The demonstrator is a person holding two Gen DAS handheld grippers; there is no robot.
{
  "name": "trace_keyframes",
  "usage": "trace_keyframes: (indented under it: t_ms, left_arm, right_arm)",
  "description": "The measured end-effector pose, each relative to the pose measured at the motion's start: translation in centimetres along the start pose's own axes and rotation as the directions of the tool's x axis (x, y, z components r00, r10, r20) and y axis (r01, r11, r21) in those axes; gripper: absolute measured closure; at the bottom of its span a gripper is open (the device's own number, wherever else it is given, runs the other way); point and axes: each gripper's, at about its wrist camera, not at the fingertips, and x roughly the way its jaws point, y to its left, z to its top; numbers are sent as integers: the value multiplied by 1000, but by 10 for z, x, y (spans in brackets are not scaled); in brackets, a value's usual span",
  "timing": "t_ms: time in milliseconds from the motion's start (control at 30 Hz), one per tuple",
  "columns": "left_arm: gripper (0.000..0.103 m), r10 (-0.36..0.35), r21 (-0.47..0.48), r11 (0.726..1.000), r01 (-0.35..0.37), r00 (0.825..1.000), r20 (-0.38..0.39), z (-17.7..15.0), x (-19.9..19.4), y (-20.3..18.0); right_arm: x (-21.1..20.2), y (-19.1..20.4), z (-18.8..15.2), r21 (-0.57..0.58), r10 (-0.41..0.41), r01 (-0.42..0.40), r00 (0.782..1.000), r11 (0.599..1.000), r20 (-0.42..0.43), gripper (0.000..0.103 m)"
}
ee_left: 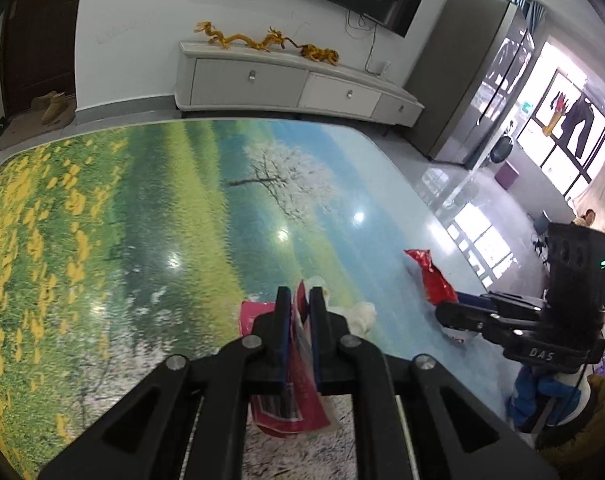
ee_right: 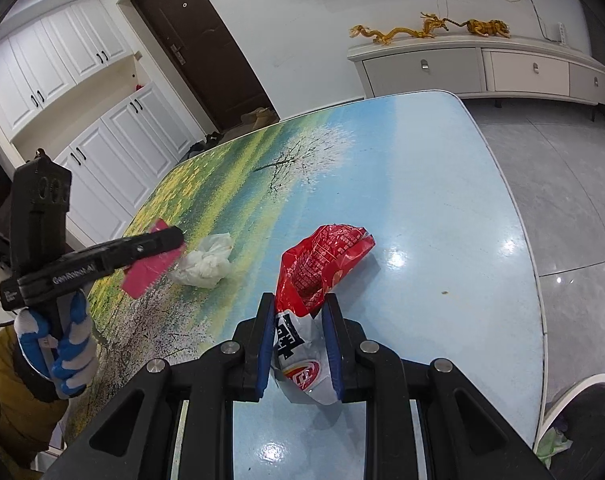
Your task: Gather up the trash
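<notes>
Right wrist view: with both claws full, the left gripper (ee_right: 170, 246) pinching a pink wrapper (ee_right: 148, 274) and the right gripper (ee_right: 298, 312) clamping a red snack bag (ee_right: 322, 256), the crumpled white tissue (ee_right: 204, 262) lies on the table (ee_right: 442, 200) at ten o'clock from the right gripper, just beside the left.

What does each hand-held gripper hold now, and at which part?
The left hand-held gripper pinches the pink wrapper near its upper edge. The right hand-held gripper clamps the red and white snack bag at its white end.

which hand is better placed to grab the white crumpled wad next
Left, though only after unloading. The white wad lies right beside the left tongs, while the right tongs sit farther off. Both are occupied: left shut on a pink wrapper, right on a red-and-white snack bag.
</notes>
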Motion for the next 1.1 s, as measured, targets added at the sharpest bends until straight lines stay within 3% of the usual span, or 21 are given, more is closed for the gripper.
trace_keyframes:
  t_ms: [33,100,167,200,267,400,500,533,567,667,900,1000,1100]
  left_arm:
    - [93,-4,-1,1000,4,1000,-7,0,4,-2]
    - [83,-27,-15,1000,27,999,-16,0,8,-3]
    - [40,-38,-25,999,38,999,-20,-1,8,-4]
    - [36,-38,-21,999,38,999,-14,-2,6,-6]
    - [36,-44,-2,999,44,999,-18,-4,4,-10]
    - [36,15,66,998,-12,999,-40,-8,12,-25]
    - [37,112,118,987,-106,993,-45,-14,24,-33]
    - [45,138,142,981,-133,990,-29,-16,25,-38]
    - [64,142,151,979,-137,990,-21,-17,24,-39]
    - [80,124,137,983,-120,992,-20,-19,22,-38]
    - [82,51,72,996,-49,998,-28,-25,4,-56]
    - [82,-40,79,996,41,999,-18,-17,-7,-86]
    - [82,-146,95,984,148,989,-26,-8,-9,-128]
  right_arm:
    - [-2,0,-1,3,0,0,1000,1000,3,81]
    - [-5,-1,-3,9,0,-1,1000,1000,7,81]
    - [-8,-3,-5,17,1,-1,1000,1000,10,81]
    - [-9,-4,-6,22,1,-1,1000,1000,11,81]
    - [-10,-6,-6,31,4,-4,1000,999,14,81]
    - [-9,-5,-5,32,2,-2,1000,1000,18,81]
    - [-11,-6,-5,36,-1,1,1000,999,21,81]
    - [-12,-7,-7,38,-3,2,1000,999,22,81]
    - [-14,-7,-8,41,-5,4,1000,999,22,81]
    - [-21,-11,-12,52,-13,11,1000,999,26,81]
    - [-54,-20,-23,80,-33,27,997,996,74,81]
    - [-82,-33,-30,106,-59,47,991,993,117,81]
    - [-114,-53,-43,144,-116,94,982,985,151,81]
